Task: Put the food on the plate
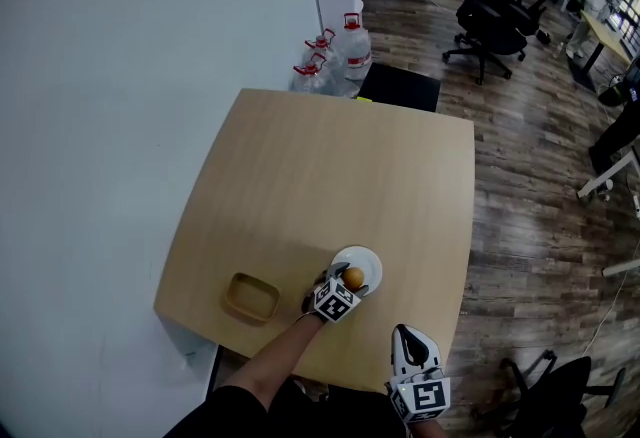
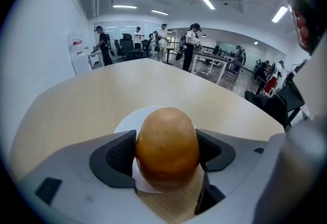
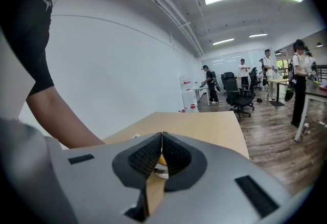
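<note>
Jaws of left gripper clamp the food over the plate — right gripper jaws together

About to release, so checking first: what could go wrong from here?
1. The round orange-brown food in the left gripper could roll off the flat white plate once released.
2. It seems nearer the plate's near rim than its middle, so it may end up on the table.

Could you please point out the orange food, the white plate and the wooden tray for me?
orange food (image 2: 167, 146): left gripper view, middle of its front face.
white plate (image 1: 369, 263): head view, bare part near its far rim.
wooden tray (image 1: 251, 298): head view, its bare inside.
</note>
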`<state>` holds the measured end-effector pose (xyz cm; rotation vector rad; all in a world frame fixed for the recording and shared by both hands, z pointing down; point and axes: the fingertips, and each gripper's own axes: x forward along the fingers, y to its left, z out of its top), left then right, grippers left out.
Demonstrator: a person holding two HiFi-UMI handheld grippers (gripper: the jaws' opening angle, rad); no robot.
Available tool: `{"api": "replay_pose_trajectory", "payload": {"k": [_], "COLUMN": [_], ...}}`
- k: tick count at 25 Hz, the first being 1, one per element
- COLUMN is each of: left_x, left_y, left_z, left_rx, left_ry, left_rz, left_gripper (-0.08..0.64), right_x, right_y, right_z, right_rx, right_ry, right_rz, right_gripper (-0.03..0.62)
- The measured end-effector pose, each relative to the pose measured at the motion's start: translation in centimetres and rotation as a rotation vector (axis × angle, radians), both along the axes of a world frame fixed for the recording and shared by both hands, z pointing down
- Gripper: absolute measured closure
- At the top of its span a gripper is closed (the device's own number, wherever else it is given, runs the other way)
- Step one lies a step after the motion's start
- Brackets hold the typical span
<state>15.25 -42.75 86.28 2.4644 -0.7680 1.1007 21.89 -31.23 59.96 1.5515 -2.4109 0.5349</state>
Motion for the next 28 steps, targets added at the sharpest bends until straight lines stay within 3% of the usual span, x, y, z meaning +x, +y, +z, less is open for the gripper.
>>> {"api": "replay_pose_trajectory", "payload": {"k": [10,15,23,28], "left_x": [-0.9,-1.5,-2.8,-4.1], "left_y": [-0.5,-0.1,2.3,3.9], "left_z": [-0.4,-1.8,-3.6,-5.4], "left_rx": [0.009,0.023,0.034,0.045], "left_ry": [-0.003,0.04,0.057,0.114], "left_rz": [-0.039,-0.07,-0.003,-0.075], "left_gripper": [0.233,0.233,0.233,0.233], "right_x": [0.3,0.3,0.8,-1.1], "right_y": [1.5,1.8,3.2,5.0], "right_z": [0.6,0.4,0.0,0.1], "right_rx": [-0.014,-0.007,0.007,-0.002], "right_ry": [0.015,0.021,0.031,0.024], "right_rz": [0.008,0.016,0.058,0.054], "right_gripper": [0.532,0.532,0.532,0.532]}}
